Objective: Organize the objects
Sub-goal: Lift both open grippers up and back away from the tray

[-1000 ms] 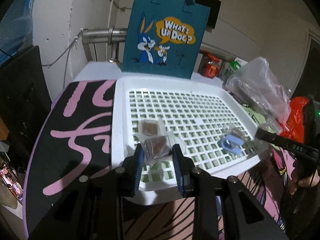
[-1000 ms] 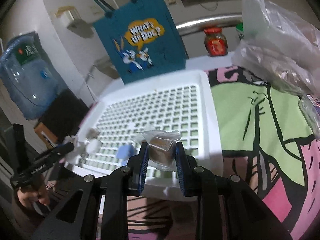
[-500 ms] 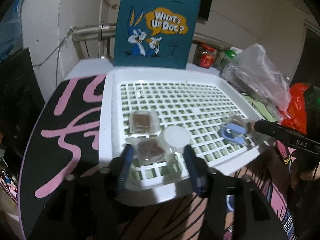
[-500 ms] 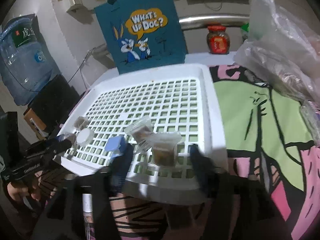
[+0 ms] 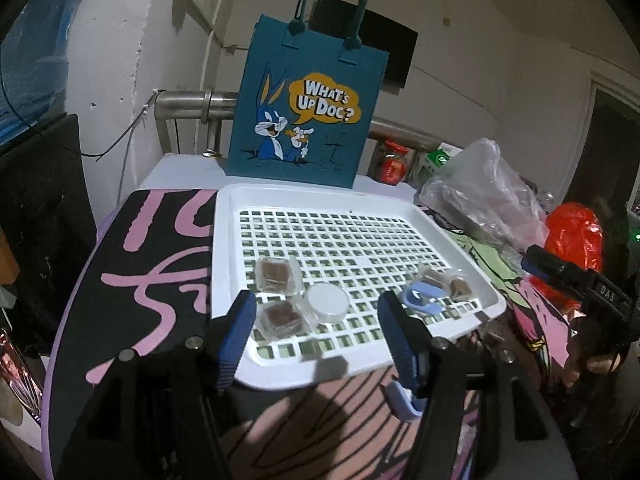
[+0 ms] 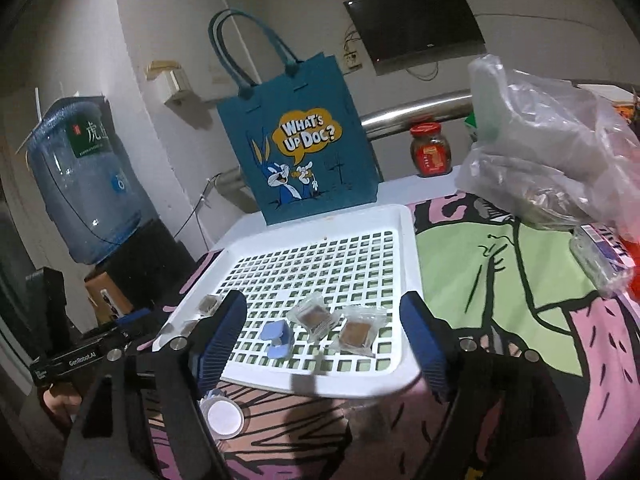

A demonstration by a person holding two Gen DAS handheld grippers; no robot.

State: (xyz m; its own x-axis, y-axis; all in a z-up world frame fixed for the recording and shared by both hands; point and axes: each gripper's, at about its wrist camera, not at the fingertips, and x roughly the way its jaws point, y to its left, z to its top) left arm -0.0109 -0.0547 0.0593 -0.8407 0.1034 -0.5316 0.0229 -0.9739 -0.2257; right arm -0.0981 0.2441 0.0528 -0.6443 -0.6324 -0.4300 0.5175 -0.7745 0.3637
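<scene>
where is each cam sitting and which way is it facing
Left wrist: sits on the left gripper, facing down across the white tray toward the blue bag; own open jaws show, right gripper at its right edge.
Right wrist: sits on the right gripper, same heading; left gripper and a hand at left.
Shared: tray, bag, wrapped snacks.

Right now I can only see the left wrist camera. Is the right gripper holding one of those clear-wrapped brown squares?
Observer: No. The right gripper has just been opening. Its jaws stand wide, and two clear-wrapped brown squares lie loose on the white plastic grid tray, with neither pad touching them.
Operator: Is anything still off the tray near that gripper?
Observer: Yes. A small round white lid lies on the patterned cloth just in front of the tray's near edge, beside the gripper's left finger.
</scene>
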